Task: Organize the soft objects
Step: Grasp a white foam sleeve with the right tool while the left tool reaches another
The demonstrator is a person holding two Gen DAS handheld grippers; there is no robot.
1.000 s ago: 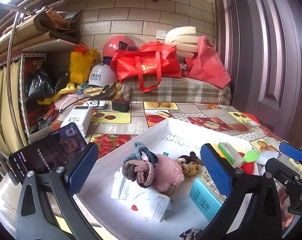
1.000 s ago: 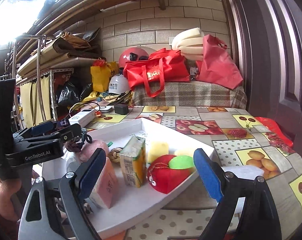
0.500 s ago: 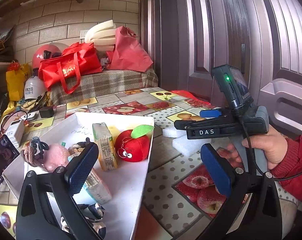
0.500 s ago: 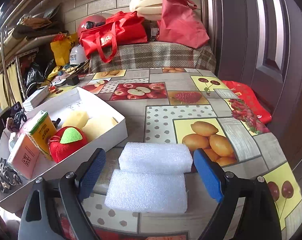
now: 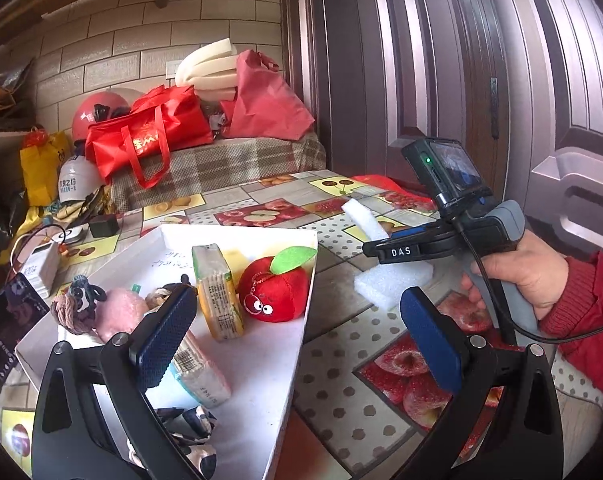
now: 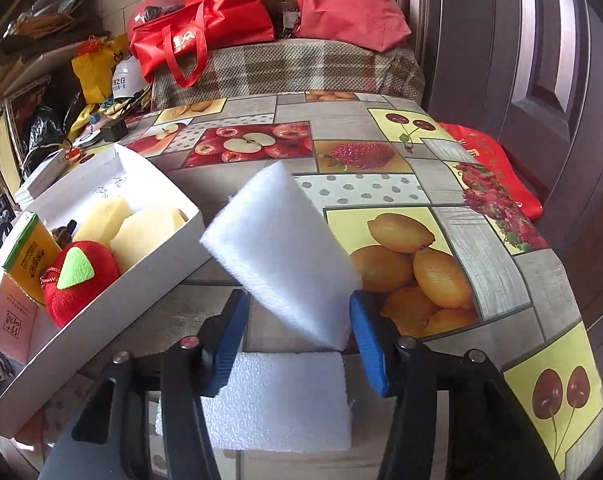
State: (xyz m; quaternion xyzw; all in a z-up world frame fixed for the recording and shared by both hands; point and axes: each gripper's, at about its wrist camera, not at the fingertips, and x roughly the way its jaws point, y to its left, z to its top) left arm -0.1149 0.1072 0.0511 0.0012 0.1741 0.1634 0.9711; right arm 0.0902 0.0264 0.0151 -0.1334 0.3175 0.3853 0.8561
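Right claw [image 6: 297, 336] just closed, lifting foam block [image 6: 281, 252]

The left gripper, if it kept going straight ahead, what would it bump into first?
Probably the table, just past the white tray's right edge. The open left gripper points slightly downward there. The red apple toy sits a little left of that line, though depth is unclear.

bare tablecloth [image 6: 381, 188] right of crowded white box [image 6: 101, 296], seemingly passable
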